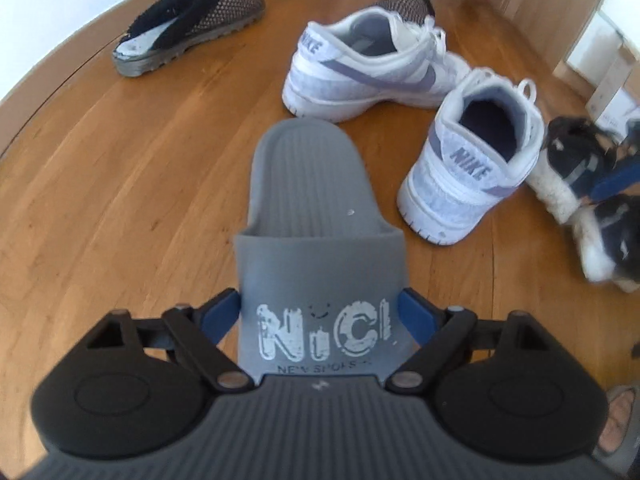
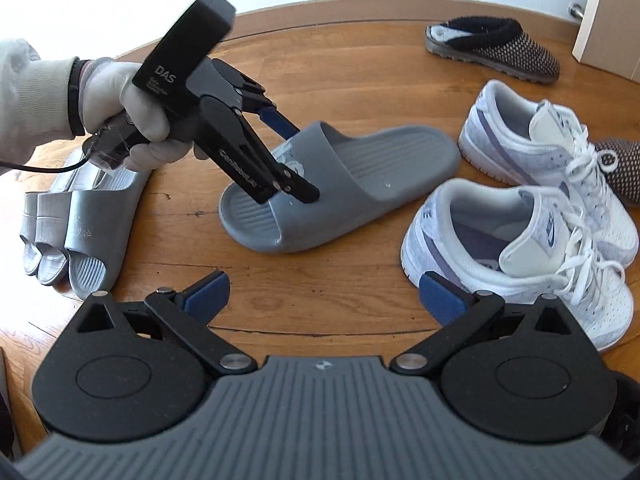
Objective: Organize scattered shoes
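grey slide (image 2: 340, 184): on wooden floor (image 2: 320, 300), mid-floor; left gripper (image 1: 320, 312) straddles its strap, blue pads beside it, grip not certain. right gripper (image 2: 324, 292) spread wide, holding nothing. around: 2 white sneakers (image 2: 520, 248) just beside; knit slipper (image 2: 496, 46) near the wall; stacked grey slides (image 2: 76, 216) apart.
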The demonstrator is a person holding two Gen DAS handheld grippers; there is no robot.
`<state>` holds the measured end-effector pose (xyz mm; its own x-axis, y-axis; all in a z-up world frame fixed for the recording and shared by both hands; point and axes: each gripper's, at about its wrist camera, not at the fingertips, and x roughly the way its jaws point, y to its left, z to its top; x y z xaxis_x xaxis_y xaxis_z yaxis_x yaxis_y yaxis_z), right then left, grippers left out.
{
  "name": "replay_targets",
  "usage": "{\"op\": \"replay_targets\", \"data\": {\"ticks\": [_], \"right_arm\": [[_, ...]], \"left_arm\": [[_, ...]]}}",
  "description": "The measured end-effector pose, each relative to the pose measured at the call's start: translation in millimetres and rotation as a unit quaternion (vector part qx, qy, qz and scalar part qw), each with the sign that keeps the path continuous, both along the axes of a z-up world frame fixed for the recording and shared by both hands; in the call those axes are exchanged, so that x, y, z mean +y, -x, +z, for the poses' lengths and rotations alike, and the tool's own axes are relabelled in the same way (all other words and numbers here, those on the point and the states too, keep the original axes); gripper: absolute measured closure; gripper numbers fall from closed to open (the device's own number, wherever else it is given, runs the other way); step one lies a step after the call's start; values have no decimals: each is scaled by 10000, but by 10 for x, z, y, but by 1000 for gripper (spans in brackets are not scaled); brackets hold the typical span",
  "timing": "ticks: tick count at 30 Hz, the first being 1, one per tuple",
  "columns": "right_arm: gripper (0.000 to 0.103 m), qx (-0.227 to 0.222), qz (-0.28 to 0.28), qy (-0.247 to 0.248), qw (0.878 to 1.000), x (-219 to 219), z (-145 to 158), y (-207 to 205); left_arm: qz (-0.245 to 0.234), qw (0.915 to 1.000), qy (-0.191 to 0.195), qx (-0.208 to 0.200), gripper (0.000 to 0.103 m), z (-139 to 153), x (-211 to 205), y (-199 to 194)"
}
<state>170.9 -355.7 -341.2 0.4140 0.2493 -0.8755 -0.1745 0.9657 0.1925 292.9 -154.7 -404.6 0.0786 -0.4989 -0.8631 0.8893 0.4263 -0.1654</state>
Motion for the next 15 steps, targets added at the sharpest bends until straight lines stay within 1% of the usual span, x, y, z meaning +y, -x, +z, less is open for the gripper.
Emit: {"op": "replay_targets", "data": {"ticks": [3, 9, 12, 15], "right_arm": [[1, 70, -3, -27, 10000, 9, -53, -13], [1, 133, 44, -135, 9998, 154, -69, -42], [1, 158, 193, -183, 9995, 280, -76, -46], [1, 197, 380, -179, 9989, 443, -105, -61]], "left_arm": [[-16, 10000, 0, 21, 26, 18, 100, 50], [-451, 9988, -99, 187, 26, 95, 412, 215], [-502, 9982, -187, 280, 26, 122, 614, 329], [-629, 9974, -347, 75, 25, 149, 650, 402]]}}
